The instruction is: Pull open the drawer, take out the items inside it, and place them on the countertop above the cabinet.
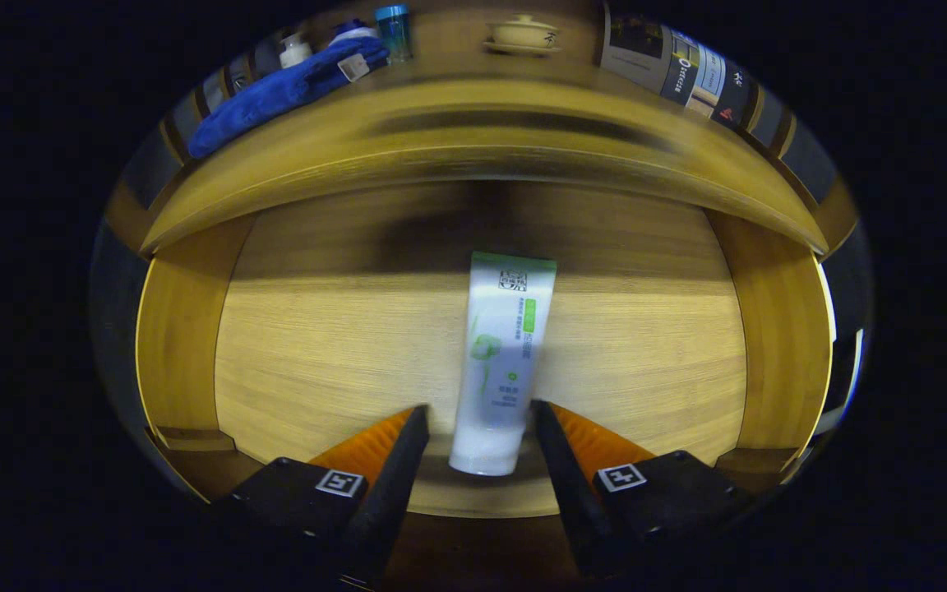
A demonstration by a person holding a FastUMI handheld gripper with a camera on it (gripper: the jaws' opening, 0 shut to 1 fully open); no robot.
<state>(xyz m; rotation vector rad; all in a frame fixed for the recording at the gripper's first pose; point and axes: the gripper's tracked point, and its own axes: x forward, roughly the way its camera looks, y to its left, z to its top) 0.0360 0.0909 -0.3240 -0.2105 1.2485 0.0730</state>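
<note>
Tongs (478,411) aimed down into the pulled-open drawer (317,362), fingers (395,460) spread to either side of the cap end of the tube. Open state: a gap visible between the left finger and the tube; right fingertip just beside the tube's edge, contact not determinable. No squeeze on the tube evident.

Tube (502,362), white with green markings, lying flat on the drawer floor, roughly in the middle between the side walls. Cap end toward the tongs, between the fingertips; crimped end pointing away toward the back of the drawer, partly under the shadow of the counter edge. Long axis nearly in line with the fingers, tilted slightly.

Drawer of light wood, side walls at left and right, floor otherwise bare.

Counter (473,131) above and beyond the drawer, front edge arching across the view. On the counter: blue cloth (284,90) at the left, white bottle (294,51) behind it, clear cup with blue lid (393,31) beside it, lidded tea bowl on a saucer (523,34) near the centre, printed booklets (679,70) at the right.
</note>
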